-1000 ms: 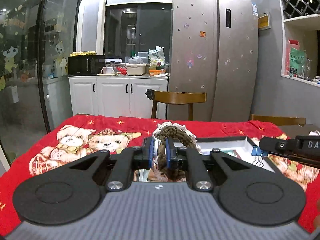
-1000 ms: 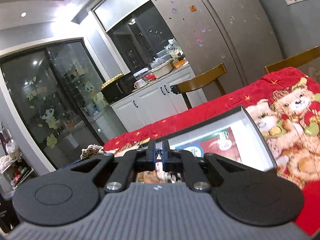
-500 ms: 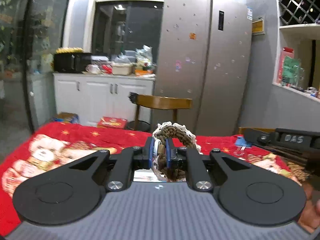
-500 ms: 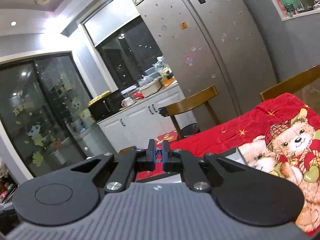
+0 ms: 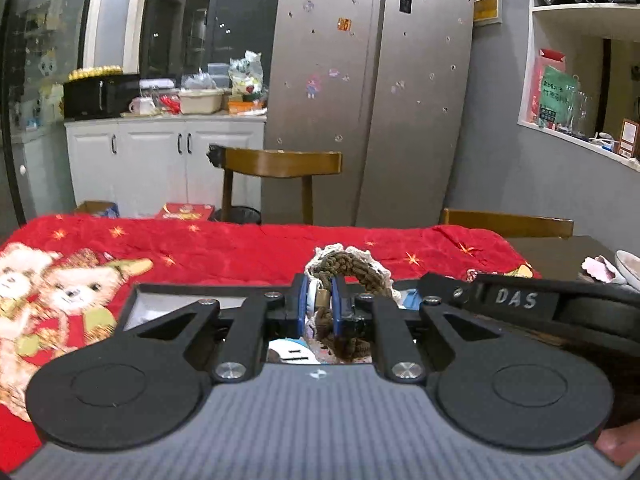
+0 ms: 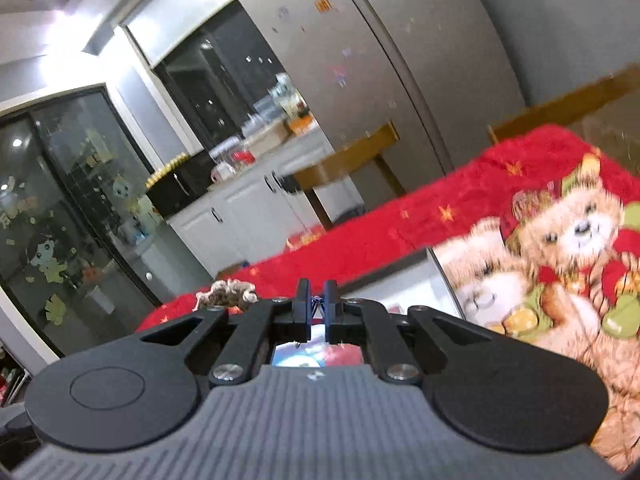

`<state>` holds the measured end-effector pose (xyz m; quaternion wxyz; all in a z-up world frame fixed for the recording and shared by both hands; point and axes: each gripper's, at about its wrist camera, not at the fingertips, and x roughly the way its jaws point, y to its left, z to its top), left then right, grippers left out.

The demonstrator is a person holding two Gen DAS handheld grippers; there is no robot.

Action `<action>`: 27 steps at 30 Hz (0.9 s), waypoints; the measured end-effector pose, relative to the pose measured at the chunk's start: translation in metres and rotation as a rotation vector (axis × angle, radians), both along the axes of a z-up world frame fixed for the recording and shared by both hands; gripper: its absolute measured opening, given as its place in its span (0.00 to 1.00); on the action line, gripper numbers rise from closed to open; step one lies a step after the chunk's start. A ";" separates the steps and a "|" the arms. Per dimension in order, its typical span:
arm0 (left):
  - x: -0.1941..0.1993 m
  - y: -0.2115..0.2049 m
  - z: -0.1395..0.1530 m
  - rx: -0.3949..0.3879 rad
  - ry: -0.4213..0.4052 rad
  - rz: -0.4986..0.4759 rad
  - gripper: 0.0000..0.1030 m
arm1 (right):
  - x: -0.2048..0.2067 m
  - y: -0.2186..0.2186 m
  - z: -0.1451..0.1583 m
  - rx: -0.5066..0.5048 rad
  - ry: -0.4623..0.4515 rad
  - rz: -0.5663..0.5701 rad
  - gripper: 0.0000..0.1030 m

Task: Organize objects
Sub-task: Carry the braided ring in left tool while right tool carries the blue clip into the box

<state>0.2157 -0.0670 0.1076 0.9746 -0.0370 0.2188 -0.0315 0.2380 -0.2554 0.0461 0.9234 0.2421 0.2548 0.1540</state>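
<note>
1. Crocheted basket (image 5: pixel 352 268), woven of brown cord with a cream lace trim along its rim, is the thing in hand; its rim arches up above the fingers in the left wrist view.
2. The left gripper (image 5: pixel 320 300) has its blue-padded fingers (image 5: pixel 304 296) clamped together on the near wall of the basket, with the brown cord and a small brass-coloured piece pinched between the pads.
3. The basket is held over the black-framed tray (image 5: pixel 168 292), which lies on the red bear-print cloth (image 5: pixel 240 248); whether the basket's base touches the tray cannot be told, since the gripper body hides it.
4. The right gripper (image 6: pixel 316 308) has its fingers nearly together on a small blue binder clip (image 6: pixel 317 301), whose wire loops show in the narrow gap.
5. In the left wrist view the right gripper (image 5: pixel 516 300) reaches in just beside the basket on its right side, marked with the letters DAS.
6. In the right wrist view the basket (image 6: pixel 228 292) peeks over the gripper body to the left of the fingers, and the tray (image 6: pixel 444 276) runs ahead, its right edge beside the printed bears.
7. Beyond the tray's far edge the red cloth lies bare up to the table edge, where a wooden chair (image 5: pixel 280 164) stands before the grey fridge (image 5: pixel 372 92).
</note>
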 end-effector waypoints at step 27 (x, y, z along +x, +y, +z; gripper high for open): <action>0.041 0.003 -0.067 0.086 0.215 -0.005 0.15 | 0.024 0.007 -0.036 -0.032 0.129 0.027 0.07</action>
